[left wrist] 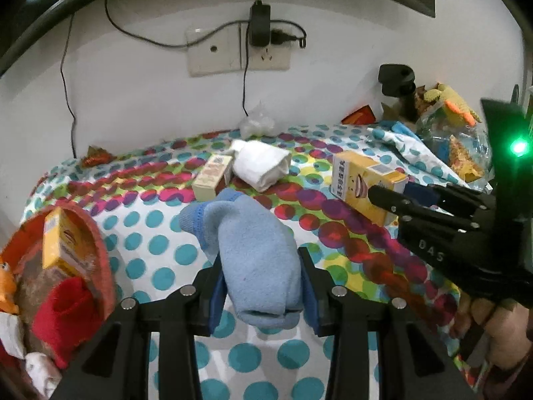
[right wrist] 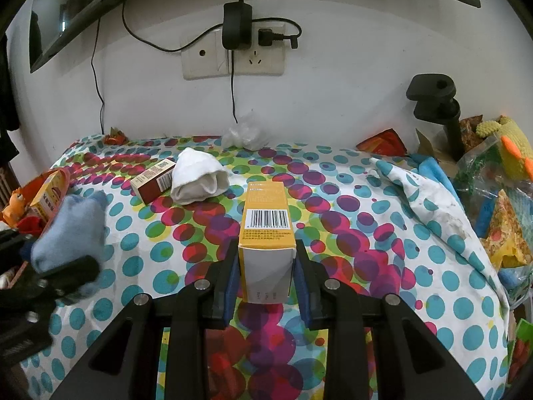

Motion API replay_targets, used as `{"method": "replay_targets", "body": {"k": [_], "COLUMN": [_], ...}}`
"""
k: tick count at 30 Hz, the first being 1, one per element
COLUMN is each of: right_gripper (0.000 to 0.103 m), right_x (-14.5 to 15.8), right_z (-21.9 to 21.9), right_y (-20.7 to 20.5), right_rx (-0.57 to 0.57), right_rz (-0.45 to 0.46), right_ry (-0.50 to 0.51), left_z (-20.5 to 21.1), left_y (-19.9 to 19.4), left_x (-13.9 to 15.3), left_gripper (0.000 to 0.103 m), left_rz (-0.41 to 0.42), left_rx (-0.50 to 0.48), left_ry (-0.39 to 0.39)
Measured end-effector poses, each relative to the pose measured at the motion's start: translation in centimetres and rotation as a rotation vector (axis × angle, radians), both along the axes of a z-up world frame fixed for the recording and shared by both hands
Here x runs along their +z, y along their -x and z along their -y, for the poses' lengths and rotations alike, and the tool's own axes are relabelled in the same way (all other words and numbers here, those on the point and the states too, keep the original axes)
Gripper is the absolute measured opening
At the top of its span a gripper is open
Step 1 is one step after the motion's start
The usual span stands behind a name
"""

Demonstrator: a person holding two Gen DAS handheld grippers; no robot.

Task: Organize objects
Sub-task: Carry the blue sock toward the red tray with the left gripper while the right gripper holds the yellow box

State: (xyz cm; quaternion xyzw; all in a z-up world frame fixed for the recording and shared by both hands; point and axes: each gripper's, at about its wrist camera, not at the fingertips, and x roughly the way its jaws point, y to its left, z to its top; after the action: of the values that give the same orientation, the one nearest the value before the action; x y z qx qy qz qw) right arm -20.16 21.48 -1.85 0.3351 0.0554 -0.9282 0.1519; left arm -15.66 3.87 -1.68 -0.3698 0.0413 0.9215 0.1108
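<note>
A: Nearest the lens, what does the left gripper [left wrist: 261,286] hold?

B: Its pads are clamped on a rolled blue sock [left wrist: 256,253], lifted clear of the dotted cloth [left wrist: 160,276]. The sock looks soft and light; it bulges and sags past the pads, so a hold across its thick middle suits it best.

A: And the right gripper [right wrist: 266,276]?

B: Its jaws are closed narrow on a yellow carton [right wrist: 266,230], gripped by the two side faces at its near end. The carton appears stiff and light, though thin card may dent under a hard squeeze.

A: Beyond the carton?

B: Farther back and to its left on the cloth lie a rolled white sock [right wrist: 198,180] and, touching it, a small red-and-white box [right wrist: 153,180]. Well left of the carton sits an orange basket [left wrist: 103,250], already holding another yellow box [left wrist: 63,243] and what is probably a red sock [left wrist: 66,320], partly hidden.
</note>
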Motion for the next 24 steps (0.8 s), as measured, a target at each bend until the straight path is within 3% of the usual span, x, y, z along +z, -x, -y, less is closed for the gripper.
{"method": "replay_targets", "body": {"k": [6, 13, 24], "right_gripper": [0.028, 0.028, 0.028], "right_x": [0.0, 0.0, -0.1], "right_z": [-0.2, -0.7, -0.6], "right_y": [-0.1, 0.2, 0.3], "right_rx": [0.001, -0.011, -0.019], "right_rz": [-0.003, 0.012, 0.015], "right_ry": [0.010, 0.032, 0.019], "left_z": [0.6, 1.3, 6.0], "left_y": [-0.9, -2.5, -3.9], "left_x": [1.6, 3.0, 3.9], "left_gripper": [0.039, 0.039, 0.039], "left_rz": [0.008, -0.010, 0.012], "left_rx": [-0.016, -0.030, 0.062], "left_ry": [-0.022, 0.031, 0.069]}}
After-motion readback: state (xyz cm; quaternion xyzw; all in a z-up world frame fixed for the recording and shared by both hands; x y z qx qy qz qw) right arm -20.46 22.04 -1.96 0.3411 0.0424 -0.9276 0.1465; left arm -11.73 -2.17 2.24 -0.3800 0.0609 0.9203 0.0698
